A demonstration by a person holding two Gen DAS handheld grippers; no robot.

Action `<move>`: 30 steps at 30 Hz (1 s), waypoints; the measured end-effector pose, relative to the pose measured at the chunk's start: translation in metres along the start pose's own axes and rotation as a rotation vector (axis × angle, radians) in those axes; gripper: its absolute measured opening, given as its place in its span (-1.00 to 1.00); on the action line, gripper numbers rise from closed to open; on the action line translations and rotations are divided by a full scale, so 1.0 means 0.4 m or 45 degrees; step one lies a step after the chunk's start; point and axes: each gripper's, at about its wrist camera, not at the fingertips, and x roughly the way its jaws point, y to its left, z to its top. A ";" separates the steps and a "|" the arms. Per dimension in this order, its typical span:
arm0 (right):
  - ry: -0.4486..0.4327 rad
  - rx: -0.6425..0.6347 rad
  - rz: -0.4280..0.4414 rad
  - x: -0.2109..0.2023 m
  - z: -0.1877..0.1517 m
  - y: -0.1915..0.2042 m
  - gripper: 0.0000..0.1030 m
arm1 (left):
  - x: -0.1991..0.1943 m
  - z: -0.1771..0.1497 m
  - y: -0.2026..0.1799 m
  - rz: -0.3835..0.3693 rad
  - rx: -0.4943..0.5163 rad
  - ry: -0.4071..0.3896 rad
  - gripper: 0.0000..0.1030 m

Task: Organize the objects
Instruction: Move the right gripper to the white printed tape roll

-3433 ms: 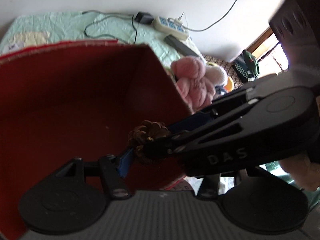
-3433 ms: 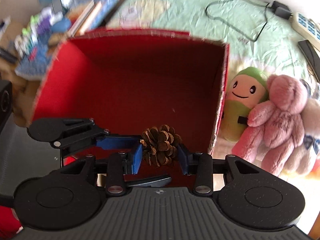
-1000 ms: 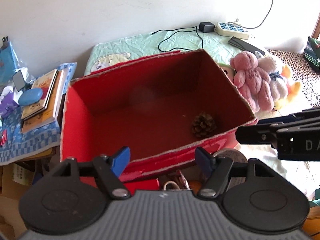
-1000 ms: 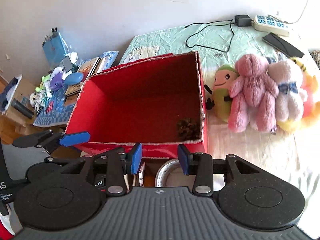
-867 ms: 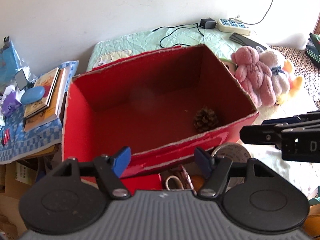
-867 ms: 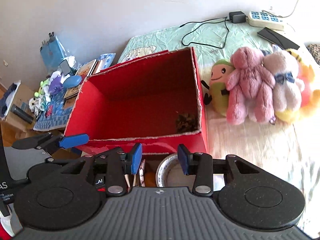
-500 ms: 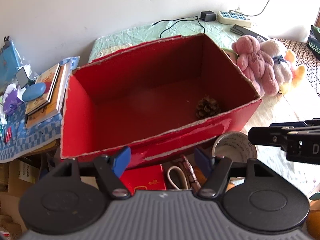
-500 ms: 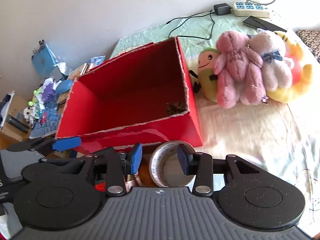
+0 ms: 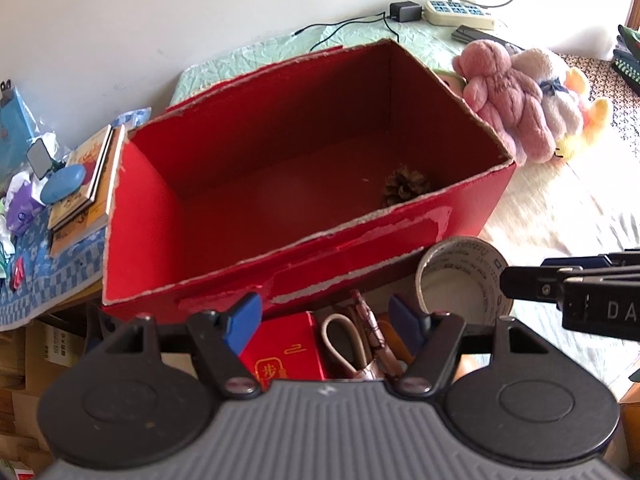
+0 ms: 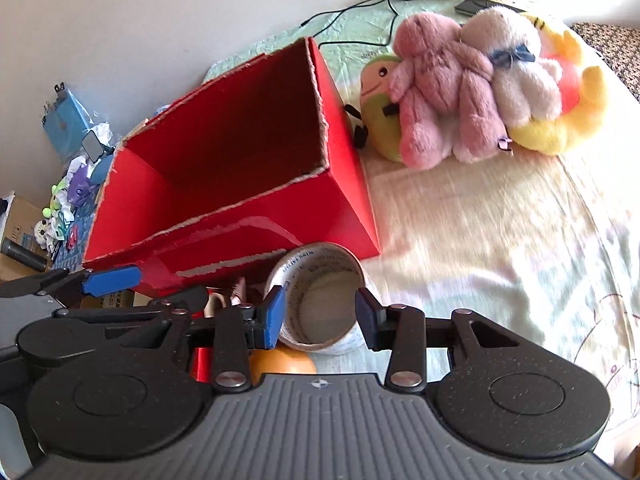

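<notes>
Brown pinecone (image 9: 405, 185) dropped (in box (image 9: 256, 268)), claws withdrawn

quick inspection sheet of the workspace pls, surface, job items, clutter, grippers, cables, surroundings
Surface: bed with a pale sheet, partly sunlit.
Job's things: red box open, holding one pine cone near its right front corner; tape roll in front of the box, beside scissors and a red packet.
Clutter: plush toys right of the box; books on the left side.
Grippers: left gripper open, empty; right gripper open, jaws either side of the tape roll, not closed on it.
Cables: power strip and black cord behind the box.
Surroundings: plain wall.
</notes>
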 end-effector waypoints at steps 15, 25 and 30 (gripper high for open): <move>0.013 -0.023 -0.023 0.019 0.003 -0.039 -0.18 | 0.049 0.004 -0.047 0.018 0.000 0.063 0.36; 0.054 -0.072 0.011 0.037 0.024 -0.050 -0.18 | 0.075 0.011 -0.069 0.037 -0.040 0.106 0.47; 0.069 -0.092 0.024 0.048 0.035 -0.062 -0.18 | 0.081 0.013 -0.064 -0.001 -0.085 0.119 0.46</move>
